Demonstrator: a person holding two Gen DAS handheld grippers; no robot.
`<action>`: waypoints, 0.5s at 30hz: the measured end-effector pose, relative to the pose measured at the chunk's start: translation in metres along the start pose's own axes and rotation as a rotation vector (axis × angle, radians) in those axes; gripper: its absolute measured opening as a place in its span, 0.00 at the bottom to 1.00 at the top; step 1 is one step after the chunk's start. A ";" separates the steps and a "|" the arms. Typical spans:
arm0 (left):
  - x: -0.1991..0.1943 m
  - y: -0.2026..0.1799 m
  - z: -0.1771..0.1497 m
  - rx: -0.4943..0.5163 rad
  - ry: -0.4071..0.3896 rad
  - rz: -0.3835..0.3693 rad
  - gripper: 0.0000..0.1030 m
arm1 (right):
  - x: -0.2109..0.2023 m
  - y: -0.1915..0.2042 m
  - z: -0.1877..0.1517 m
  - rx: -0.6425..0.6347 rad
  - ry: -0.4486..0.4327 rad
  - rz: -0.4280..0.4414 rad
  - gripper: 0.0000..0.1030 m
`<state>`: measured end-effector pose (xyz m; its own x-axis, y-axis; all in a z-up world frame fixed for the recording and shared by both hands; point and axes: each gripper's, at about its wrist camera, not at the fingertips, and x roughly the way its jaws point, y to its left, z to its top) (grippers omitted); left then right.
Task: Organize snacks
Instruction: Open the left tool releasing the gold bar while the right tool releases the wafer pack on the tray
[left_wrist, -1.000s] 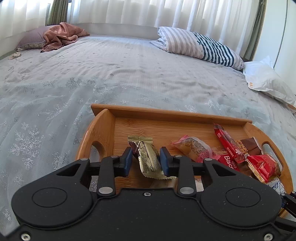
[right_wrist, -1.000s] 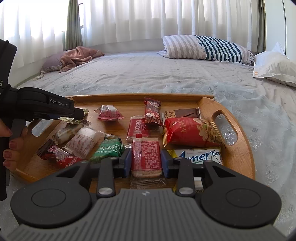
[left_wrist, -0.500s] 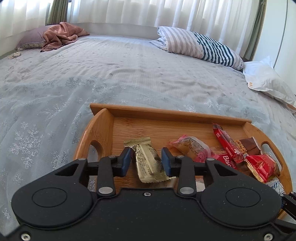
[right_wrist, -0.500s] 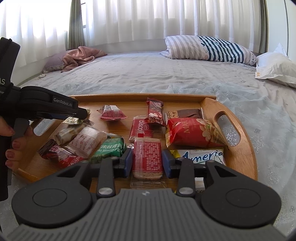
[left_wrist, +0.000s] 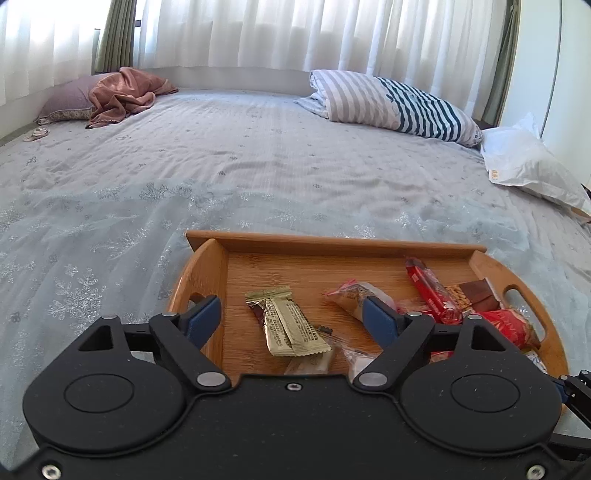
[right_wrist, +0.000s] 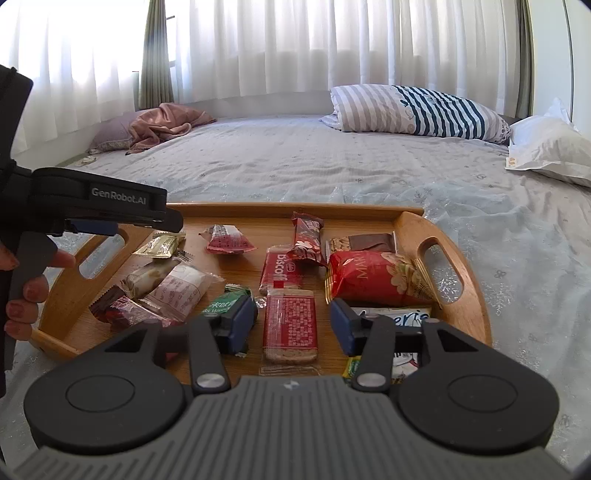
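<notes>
Snacks lie scattered on my wooden tray (right_wrist: 413, 221), which sits on the grey bedspread (left_wrist: 258, 166). Under my left gripper (left_wrist: 291, 319) a gold wrapper (left_wrist: 286, 323) lies flat near the tray's left end, its long axis running away from me and leaning slightly left at the far, crimped end. Those jaws have just been opening; they stand wide, pads clear of the wrapper between them. My right gripper (right_wrist: 293, 325) has also just been opening, and the red-printed cracker pack (right_wrist: 291, 326) rests released between its pads, long axis pointing straight away toward the Biscoff pack (right_wrist: 277, 269). Right of that sits a red bag (right_wrist: 369, 278), touching a chocolate bar (right_wrist: 364, 242) behind it. Striped pillow (right_wrist: 417, 109) lies well apart at the far edge
</notes>
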<state>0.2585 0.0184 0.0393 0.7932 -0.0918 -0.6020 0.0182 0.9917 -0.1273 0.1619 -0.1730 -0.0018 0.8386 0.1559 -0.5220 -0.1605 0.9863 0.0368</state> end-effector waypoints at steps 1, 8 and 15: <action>-0.004 0.000 0.000 -0.002 -0.002 -0.001 0.83 | -0.002 0.000 0.000 0.001 -0.002 0.000 0.65; -0.033 -0.005 -0.006 -0.003 -0.010 0.015 0.90 | -0.019 -0.005 -0.001 0.000 -0.023 -0.002 0.75; -0.059 -0.007 -0.022 -0.012 -0.012 0.017 0.95 | -0.036 -0.013 -0.004 0.009 -0.044 -0.009 0.84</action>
<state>0.1982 0.0146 0.0584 0.8007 -0.0741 -0.5944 -0.0024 0.9919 -0.1268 0.1316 -0.1918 0.0134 0.8622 0.1489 -0.4842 -0.1480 0.9882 0.0403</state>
